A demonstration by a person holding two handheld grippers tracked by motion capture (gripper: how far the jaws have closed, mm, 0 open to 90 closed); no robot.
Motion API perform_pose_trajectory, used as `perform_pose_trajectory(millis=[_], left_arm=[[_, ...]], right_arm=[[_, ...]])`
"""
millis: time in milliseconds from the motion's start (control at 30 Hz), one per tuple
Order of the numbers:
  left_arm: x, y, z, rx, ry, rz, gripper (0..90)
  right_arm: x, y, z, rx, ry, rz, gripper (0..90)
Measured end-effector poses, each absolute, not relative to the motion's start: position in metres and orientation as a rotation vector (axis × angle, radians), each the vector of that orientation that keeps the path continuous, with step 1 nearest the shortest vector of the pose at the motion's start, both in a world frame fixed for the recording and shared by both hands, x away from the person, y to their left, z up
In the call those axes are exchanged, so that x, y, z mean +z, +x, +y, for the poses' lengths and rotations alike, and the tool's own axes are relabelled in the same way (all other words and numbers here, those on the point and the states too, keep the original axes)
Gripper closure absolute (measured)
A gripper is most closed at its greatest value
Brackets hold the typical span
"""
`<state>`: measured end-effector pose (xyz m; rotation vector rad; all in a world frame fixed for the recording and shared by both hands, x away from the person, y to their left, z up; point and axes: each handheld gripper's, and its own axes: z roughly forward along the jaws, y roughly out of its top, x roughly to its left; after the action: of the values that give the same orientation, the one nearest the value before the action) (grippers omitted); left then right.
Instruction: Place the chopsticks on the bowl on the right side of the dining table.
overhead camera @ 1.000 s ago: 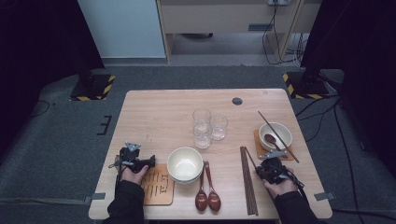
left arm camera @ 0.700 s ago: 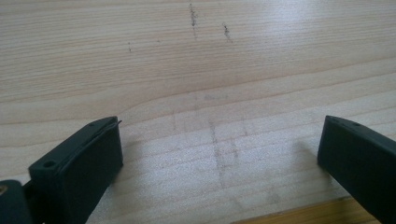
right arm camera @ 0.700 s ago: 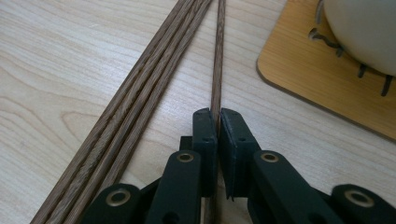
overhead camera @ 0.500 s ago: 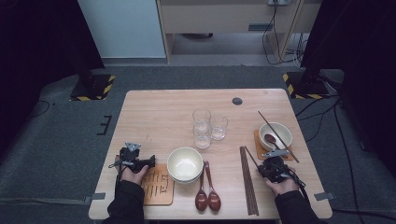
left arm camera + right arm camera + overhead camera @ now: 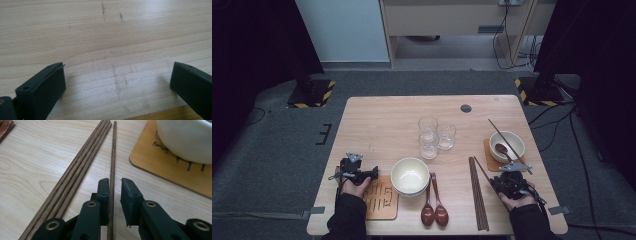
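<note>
I hold the right gripper (image 5: 115,182) low over the table (image 5: 382,125), near its front right corner. Its jaws have just been opening a little. Now they stand slightly apart, with a single chopstick (image 5: 112,165) between them. The left pad looks to be right against the stick, but the right pad has a small gap to it, so the stick is not squeezed. This chopstick lies flat on the wood, just beside a bundle of chopsticks (image 5: 80,167) on its left, and it is not touching them at the far end. On the other side I see an orange coaster (image 5: 155,167) with a white bowl (image 5: 185,140) on it.

My left gripper (image 5: 117,82) rests near the front left of the table. Its jaws are wide apart and nothing is between them, just bare wood. The edge of a wooden coaster (image 5: 162,115) shows at the bottom of the left gripper view.
</note>
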<state>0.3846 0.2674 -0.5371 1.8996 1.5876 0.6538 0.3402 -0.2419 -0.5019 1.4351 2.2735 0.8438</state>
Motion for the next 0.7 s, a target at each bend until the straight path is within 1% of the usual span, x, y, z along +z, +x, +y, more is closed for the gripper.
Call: perform_pose_trajectory(millis=[267, 700], left_arm=[[-0.537, 0.385, 0.267, 0.654, 1.9, 1.587, 0.0], [-0.537, 0.385, 0.267, 0.654, 1.9, 1.588, 0.0]], right_arm=[[-0.501, 0.329, -0.251, 0.858, 1.447, 2.259, 76.9], [-0.511, 0.336, -0.247, 0.802, 1.448, 2.322, 81.0]])
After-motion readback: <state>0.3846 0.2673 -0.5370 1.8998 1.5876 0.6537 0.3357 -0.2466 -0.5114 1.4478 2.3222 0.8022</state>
